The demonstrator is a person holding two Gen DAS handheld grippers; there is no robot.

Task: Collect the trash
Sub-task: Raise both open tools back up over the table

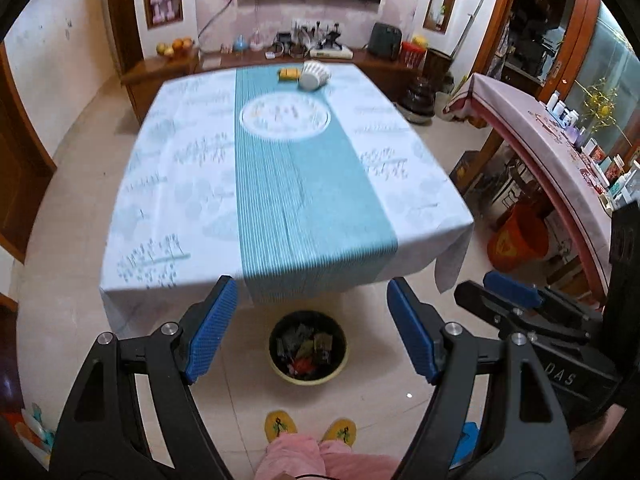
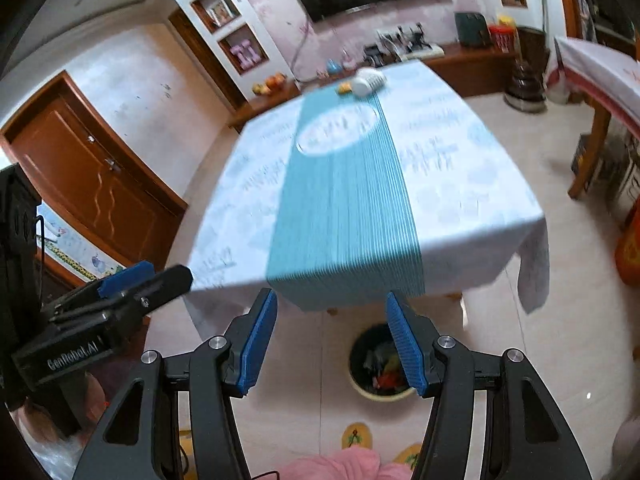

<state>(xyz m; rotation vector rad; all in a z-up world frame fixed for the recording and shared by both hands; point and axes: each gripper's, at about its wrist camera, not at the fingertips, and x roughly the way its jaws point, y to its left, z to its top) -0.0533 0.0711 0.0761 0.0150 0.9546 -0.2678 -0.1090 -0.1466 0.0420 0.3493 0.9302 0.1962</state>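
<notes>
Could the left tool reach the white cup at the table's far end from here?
Probably not without moving: the left tool hangs open past the near table edge, above the bin, while the white cup lies at the far end. Nothing blocks the way.

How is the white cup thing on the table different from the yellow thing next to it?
The white cup is taller and ribbed, and seems to lie tipped on its side; the yellow thing is lower, flatter and boxy. The cup is white, the other yellow. Both sit together at the table's far end.
</notes>
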